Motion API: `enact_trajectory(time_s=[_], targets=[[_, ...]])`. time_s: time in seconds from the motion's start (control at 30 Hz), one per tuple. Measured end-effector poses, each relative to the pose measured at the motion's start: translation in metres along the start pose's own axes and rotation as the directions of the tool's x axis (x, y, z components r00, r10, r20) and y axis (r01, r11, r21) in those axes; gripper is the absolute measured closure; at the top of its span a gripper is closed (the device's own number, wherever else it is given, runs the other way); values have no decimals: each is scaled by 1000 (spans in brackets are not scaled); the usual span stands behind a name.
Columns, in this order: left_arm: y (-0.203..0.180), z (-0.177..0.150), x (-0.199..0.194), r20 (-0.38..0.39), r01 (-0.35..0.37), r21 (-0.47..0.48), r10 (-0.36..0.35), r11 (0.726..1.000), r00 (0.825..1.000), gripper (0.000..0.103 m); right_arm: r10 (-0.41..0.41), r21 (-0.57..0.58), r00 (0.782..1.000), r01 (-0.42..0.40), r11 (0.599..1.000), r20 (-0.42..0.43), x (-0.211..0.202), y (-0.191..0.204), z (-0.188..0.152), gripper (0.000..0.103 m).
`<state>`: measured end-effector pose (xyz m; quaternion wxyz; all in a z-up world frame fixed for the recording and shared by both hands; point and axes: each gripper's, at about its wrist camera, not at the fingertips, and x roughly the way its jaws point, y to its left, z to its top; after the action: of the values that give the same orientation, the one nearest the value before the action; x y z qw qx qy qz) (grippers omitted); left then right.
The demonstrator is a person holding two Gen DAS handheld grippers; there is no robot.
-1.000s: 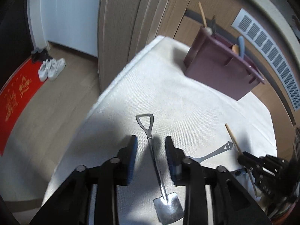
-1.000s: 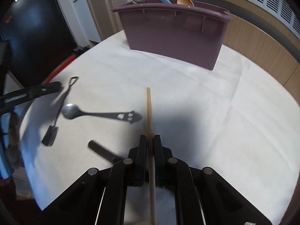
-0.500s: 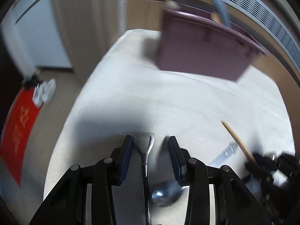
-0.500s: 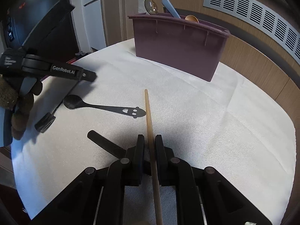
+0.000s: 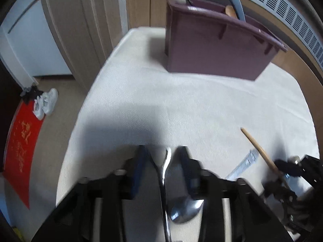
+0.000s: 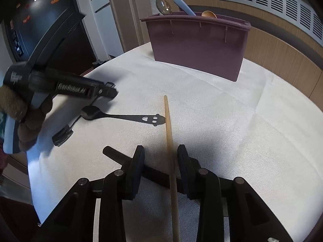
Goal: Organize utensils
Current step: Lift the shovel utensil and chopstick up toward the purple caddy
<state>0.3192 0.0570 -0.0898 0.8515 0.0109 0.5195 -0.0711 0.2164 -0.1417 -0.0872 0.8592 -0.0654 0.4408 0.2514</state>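
Now the right gripper [image 6: 161,155] has parted its jaws from the wooden stick [image 6: 170,155] at lower centre, releasing it, while the left gripper [image 5: 164,157], jaws apart, straddles the shovel-handled spoon [image 5: 164,173]; purple caddy [image 6: 196,46] waits at upper centre.

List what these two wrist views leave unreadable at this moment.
- Purple caddy: its inside and dividers, hidden by its front wall in both views.
- Wooden stick: its lower end, cut off by the bottom edge of the right wrist view.
- Shovel-handled utensil: its blade end, cut off at the bottom edge of the left wrist view between the left gripper fingers.
- Right gripper: blurred in the left wrist view.
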Motion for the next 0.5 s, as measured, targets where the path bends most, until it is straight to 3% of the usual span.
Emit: enact_trajectory(time_s=[0.1,0.2,0.33,0.47,0.5], targets=[[3,-10,-13,50,52,-41,-50,998,997,79,6,-24,1000,-6,1000,-11,-9,0,6,76],[4,-24,-45,168,101,-67,-88,993,982,79,-3,-58,1000,3,998,10,-22,0,20,76],[3,-41,-80,265,164,-70,-140,984,954,79,24,-57,993,-31,998,-116,2,-3,42,77],[7,-50,-97,296,178,-58,-153,982,943,79,-56,-59,980,45,997,-191,26,-4,49,85],[8,-52,-99,301,180,-58,-155,982,941,79,-77,-66,976,65,996,-203,29,-4,48,92]])
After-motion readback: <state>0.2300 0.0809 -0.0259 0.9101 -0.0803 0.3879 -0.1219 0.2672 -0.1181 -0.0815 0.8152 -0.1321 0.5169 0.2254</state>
